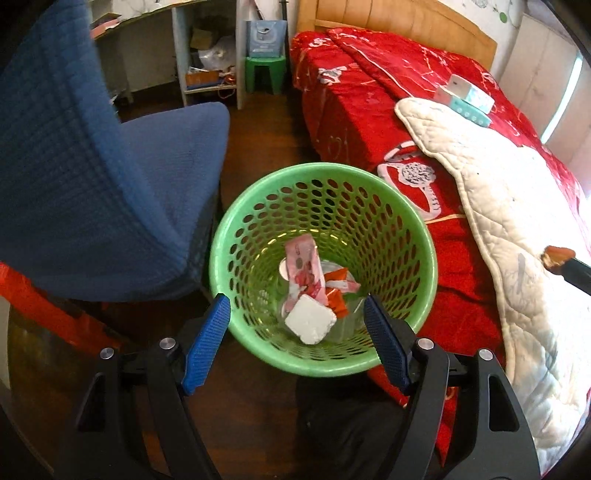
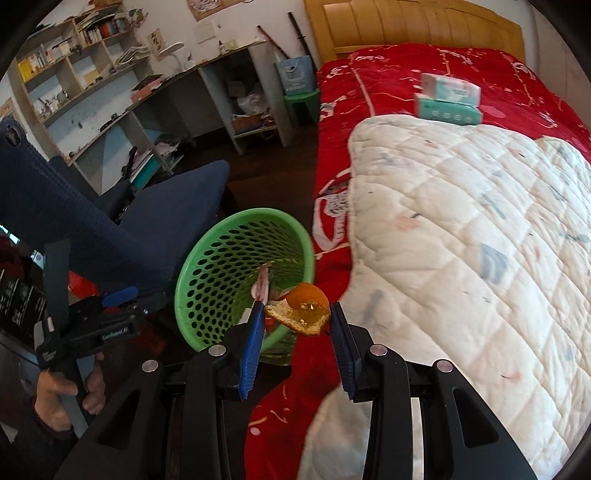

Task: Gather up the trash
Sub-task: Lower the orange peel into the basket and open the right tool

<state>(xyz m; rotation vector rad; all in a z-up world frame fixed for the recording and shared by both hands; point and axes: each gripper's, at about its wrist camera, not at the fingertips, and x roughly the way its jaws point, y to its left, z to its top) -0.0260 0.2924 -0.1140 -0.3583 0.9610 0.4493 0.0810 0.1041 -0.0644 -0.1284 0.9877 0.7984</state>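
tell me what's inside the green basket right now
Inside the green basket lie a pink wrapper, a white foam piece and red-orange wrappers. Something clear or pale sits under them, but they cover most of it and the basket floor.

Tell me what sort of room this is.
Most likely a bedroom that doubles as a study: a wooden-headboard bed under a red patterned blanket, a long cluttered desk, and wall shelves of books.
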